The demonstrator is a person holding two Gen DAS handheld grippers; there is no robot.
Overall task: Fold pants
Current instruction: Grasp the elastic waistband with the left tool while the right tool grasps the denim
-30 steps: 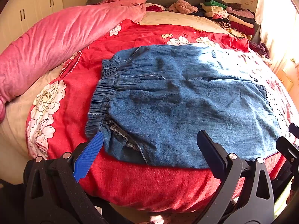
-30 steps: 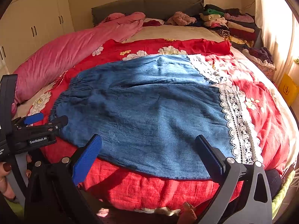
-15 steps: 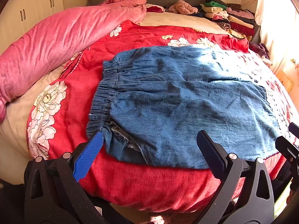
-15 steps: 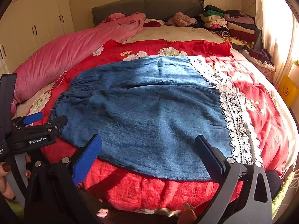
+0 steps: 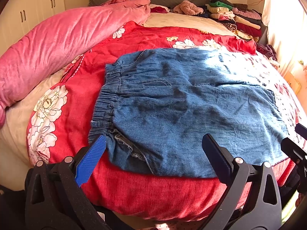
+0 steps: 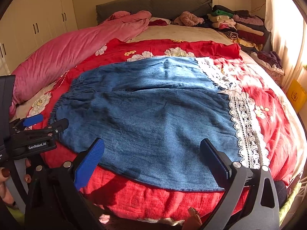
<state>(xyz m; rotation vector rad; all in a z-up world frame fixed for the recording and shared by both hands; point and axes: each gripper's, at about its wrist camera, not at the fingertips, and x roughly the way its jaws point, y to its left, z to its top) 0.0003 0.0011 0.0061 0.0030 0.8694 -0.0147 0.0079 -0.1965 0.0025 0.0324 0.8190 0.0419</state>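
Two hand-held grippers are hovering at the near edge of a bed draped in a red floral bedspread [image 5: 153, 195]. Blue denim pants with an elasticated waistband and white lace hems [image 6: 153, 118] are lying flat on that bedspread, waistband [image 5: 107, 103] pointing left and lace hem [image 6: 247, 128] pointing right, with the two legs lying side by side and a dark seam line showing between them. Left gripper [image 5: 153, 151]: its fingers are standing wide apart and holding nothing, the blue-padded finger [image 5: 90, 161] sitting just beside the near waistband corner; whether it is touching the cloth cannot be told. Right gripper [image 6: 151, 153]: its fingers are likewise spread wide and empty, framing the near edge of the lower leg above the bedspread. Seen from the right wrist view, a hand with dark red nails [image 6: 5, 180] is gripping the left tool at the lower left. A long pink plush blanket roll [image 5: 53, 46] is running along the left side of the bed, and a stack of folded clothes [image 6: 239, 26] is resting at the far right by the grey headboard [image 6: 153, 3].
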